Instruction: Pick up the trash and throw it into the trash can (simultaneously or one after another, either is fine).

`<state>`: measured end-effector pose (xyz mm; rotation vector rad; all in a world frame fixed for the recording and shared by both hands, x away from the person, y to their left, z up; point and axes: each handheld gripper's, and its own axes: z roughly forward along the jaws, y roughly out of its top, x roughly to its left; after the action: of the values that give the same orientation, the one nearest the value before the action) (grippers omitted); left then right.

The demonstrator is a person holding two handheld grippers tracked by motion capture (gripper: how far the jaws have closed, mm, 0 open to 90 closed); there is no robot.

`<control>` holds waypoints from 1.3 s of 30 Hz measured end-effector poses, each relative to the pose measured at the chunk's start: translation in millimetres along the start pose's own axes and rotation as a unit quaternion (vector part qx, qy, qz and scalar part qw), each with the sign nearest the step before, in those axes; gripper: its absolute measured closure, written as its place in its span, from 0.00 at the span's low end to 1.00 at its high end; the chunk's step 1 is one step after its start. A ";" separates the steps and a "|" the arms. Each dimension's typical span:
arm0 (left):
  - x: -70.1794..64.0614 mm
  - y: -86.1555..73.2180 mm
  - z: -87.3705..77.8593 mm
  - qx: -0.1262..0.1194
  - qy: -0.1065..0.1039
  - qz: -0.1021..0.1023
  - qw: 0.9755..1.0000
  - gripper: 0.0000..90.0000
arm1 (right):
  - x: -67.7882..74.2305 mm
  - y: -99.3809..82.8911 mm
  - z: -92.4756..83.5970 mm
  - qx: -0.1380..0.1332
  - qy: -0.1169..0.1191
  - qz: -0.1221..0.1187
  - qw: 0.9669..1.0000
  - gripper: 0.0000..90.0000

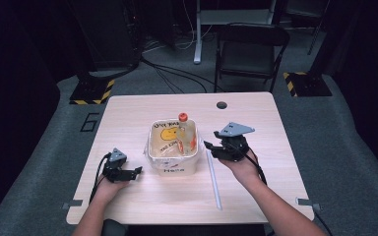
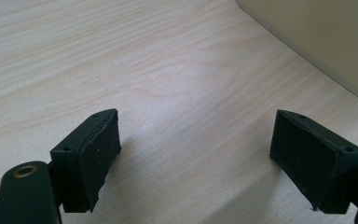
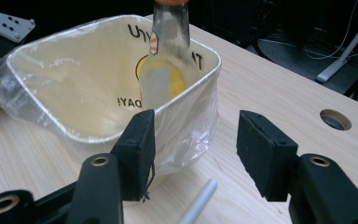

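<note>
Left gripper (image 2: 196, 154) jaws spread wide over bare wooden table (image 2: 121, 60); cream bin wall (image 2: 326, 42) upper right.

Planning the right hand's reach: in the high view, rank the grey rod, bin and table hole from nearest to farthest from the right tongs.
1. Thin grey rod, just left of the right tongs.
2. White plastic-lined bin, farther left.
3. Round dark table hole, at the far edge.

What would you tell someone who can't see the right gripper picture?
A cream bin lined with a clear bag sits on a wooden table, with a bottle standing inside. The right gripper has its black jaws open before the bin, above a grey rod.
</note>
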<state>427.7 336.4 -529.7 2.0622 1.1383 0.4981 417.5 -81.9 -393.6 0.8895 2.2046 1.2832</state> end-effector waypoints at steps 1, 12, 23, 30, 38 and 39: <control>-0.1 0.0 0.1 0.000 0.000 0.000 1.000 0.18 | -0.1 -2.6 -0.5 -0.001 0.000 -0.003 1.000 0.52; -0.4 -0.2 0.2 -0.002 0.001 -0.002 1.000 0.18 | 0.2 -29.6 -2.0 0.008 -0.005 0.010 1.000 0.55; -0.5 -0.3 0.2 -0.002 0.000 -0.002 1.000 0.18 | 10.2 -55.4 3.0 0.037 0.008 0.011 0.999 0.59; -0.4 -0.3 0.2 -0.002 0.000 -0.002 1.000 0.18 | 16.1 -73.3 4.7 0.052 0.013 0.012 0.998 0.59; -0.4 -0.3 0.3 -0.002 0.001 -0.002 1.000 0.18 | 18.9 -85.5 5.9 0.060 0.016 0.028 0.998 0.59; -0.4 -0.2 0.2 -0.002 0.001 -0.002 1.000 0.18 | 18.9 -85.5 5.9 0.060 0.016 0.028 0.998 0.59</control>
<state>427.4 336.1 -530.0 2.0566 1.1412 0.4994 381.7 -95.9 -472.4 0.9891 2.3166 1.2084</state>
